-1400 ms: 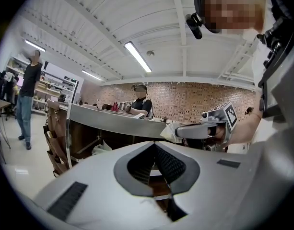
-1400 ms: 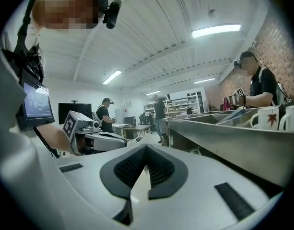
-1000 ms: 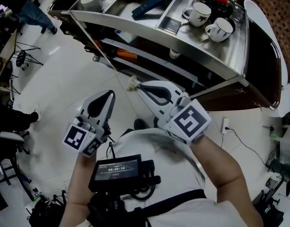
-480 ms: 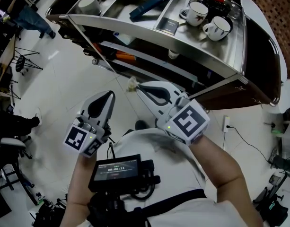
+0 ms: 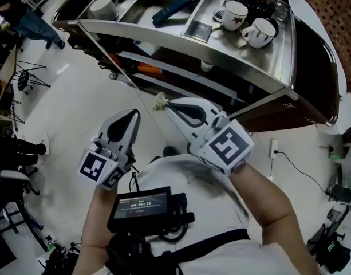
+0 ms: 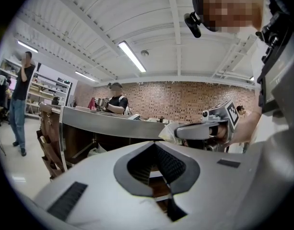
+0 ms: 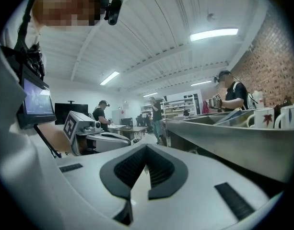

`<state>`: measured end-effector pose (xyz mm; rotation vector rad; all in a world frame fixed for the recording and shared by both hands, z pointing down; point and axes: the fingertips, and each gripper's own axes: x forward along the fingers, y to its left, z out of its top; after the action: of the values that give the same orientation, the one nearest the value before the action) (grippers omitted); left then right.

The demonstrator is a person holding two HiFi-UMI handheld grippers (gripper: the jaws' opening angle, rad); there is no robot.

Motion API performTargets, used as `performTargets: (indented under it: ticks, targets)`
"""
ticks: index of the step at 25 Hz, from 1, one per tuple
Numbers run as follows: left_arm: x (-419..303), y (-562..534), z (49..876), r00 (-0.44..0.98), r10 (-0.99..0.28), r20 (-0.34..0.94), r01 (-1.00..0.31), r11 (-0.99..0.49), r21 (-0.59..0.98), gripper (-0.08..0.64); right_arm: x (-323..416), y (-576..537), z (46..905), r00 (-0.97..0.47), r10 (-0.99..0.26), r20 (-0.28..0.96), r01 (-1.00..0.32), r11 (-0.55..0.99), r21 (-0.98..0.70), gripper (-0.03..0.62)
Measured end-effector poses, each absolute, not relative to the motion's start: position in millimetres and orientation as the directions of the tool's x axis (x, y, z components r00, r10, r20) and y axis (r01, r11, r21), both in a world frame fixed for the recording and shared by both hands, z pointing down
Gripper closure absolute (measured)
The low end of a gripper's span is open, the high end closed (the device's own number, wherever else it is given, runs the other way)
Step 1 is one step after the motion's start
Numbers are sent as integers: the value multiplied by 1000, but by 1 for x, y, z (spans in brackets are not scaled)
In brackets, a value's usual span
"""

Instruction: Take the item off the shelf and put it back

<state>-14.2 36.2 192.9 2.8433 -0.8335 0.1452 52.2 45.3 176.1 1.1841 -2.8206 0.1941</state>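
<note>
R gripper (image 5: 166,103) level, pinching pale wad (image 5: 160,100); L gripper (image 5: 133,114) level beside, shut.

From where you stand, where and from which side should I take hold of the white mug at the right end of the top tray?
Take the white mug by its handle, coming from the front left and above. The mug stands upright, and the handle sticks out to its left, toward the tray's front edge; a second mug stands close beside it, crowding the body.
</note>
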Motion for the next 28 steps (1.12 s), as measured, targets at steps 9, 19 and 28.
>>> performTargets:
  ticks: [9,19,28]
  targets:
    - [-6,37,203,843,-514,161,-535,-832,144,554,61,46,188,-683,-717,141,-730,676,-97,586]
    - [1,28,230,841,-507,189,-537,-823,184,554,75,34,215,-645,-733,215,-762,638,-112,586]
    - [12,24,263,841,-491,226,-533,-823,196,554,67,22,253,-652,-673,348,-749,642,-162,586]
